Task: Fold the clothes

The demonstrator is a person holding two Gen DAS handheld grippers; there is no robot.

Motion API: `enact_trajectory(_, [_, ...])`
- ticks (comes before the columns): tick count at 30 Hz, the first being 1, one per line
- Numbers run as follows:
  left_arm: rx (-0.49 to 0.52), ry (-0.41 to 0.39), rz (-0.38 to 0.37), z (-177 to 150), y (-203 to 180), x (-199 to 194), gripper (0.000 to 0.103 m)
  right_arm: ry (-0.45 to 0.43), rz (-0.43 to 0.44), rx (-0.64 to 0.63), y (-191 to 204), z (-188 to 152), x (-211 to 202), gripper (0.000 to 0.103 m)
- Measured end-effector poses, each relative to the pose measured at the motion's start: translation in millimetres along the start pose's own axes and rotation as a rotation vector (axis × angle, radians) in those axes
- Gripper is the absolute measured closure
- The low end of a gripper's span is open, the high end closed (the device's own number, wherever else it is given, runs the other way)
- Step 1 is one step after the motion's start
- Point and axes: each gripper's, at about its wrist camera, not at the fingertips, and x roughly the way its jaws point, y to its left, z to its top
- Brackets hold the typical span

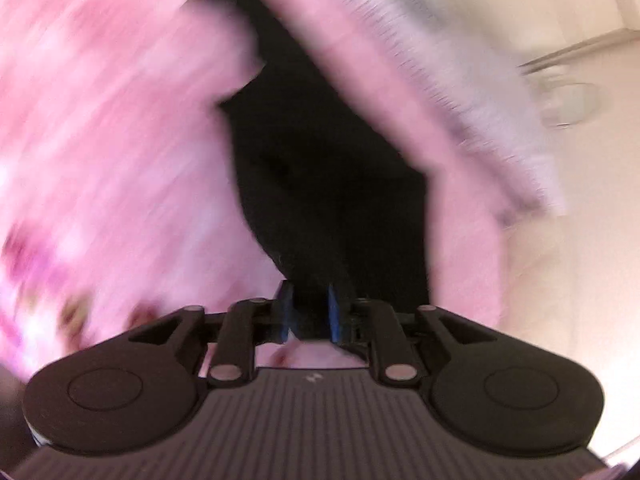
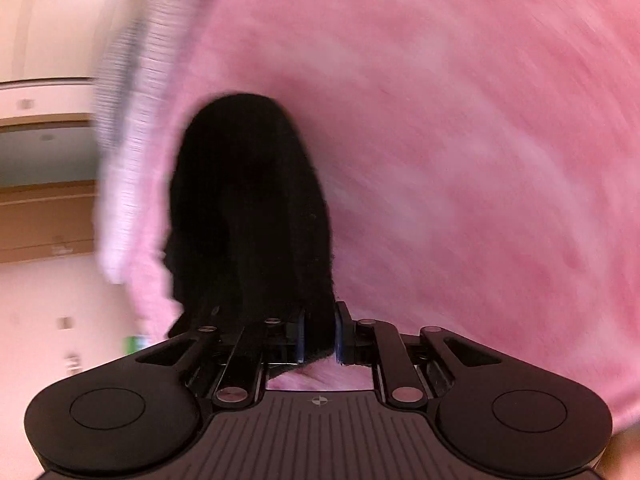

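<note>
A black garment (image 1: 320,184) runs from the jaws of my left gripper (image 1: 309,312) up the middle of the left wrist view. The blue pads are closed on its near edge. In the right wrist view the same kind of black cloth (image 2: 248,200) stands up as a dark fold from my right gripper (image 2: 320,336), whose pads pinch it as well. Both views are smeared by motion blur. Where the garment ends beyond the fold cannot be made out.
A pink fuzzy cover (image 1: 120,140) fills the background, with a floral print at the left and a pale striped edge (image 1: 480,100). It also fills the right side (image 2: 460,160). A round pale object (image 1: 572,104) lies beyond, and brown wooden furniture (image 2: 44,216) stands at the left.
</note>
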Motion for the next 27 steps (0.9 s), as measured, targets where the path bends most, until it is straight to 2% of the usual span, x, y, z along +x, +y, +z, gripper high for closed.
enact_trajectory(3, [-0.113,0.015,0.099,-20,50,19,0.088,0.019,-0.142,-0.012,-16,-9,22,0.076])
enact_trajectory(5, [-0.174,-0.008,0.078,-25,70,23,0.084,-0.013,-0.147,-0.066,-13,-10,23,0.058])
enact_trajectory(7, [-0.182,-0.038,0.061,-29,85,19,0.078,-0.041,-0.143,-0.113,-11,-10,24,0.048])
enact_trajectory(10, [-0.218,-0.074,-0.032,-28,78,37,0.069,-0.046,-0.133,-0.173,-10,-6,30,0.047])
enact_trajectory(14, [-0.272,-0.061,-0.040,-37,85,63,0.067,-0.055,-0.076,-0.193,-12,0,41,0.047])
enact_trajectory(17, [-0.310,-0.081,-0.101,-43,83,70,0.066,-0.063,-0.057,-0.182,-14,0,48,0.048])
enact_trajectory(18, [-0.298,-0.080,-0.110,-41,80,74,0.076,-0.052,-0.066,-0.196,-9,-2,53,0.052])
enact_trajectory(19, [-0.278,-0.079,-0.115,-39,76,76,0.087,-0.040,-0.076,-0.211,-5,-4,58,0.082])
enact_trajectory(20, [-0.262,-0.073,-0.132,-35,71,75,0.095,-0.003,-0.103,-0.234,0,-6,64,0.090])
enact_trajectory(22, [-0.222,-0.074,-0.175,-24,60,68,0.095,0.010,-0.093,-0.221,11,-11,65,0.091])
enact_trajectory(24, [-0.145,-0.092,-0.221,-5,40,44,0.095,0.015,-0.066,-0.200,23,-16,62,0.091])
enact_trajectory(27, [-0.045,-0.132,-0.277,36,12,2,0.096,0.027,0.048,-0.115,49,-25,49,0.091])
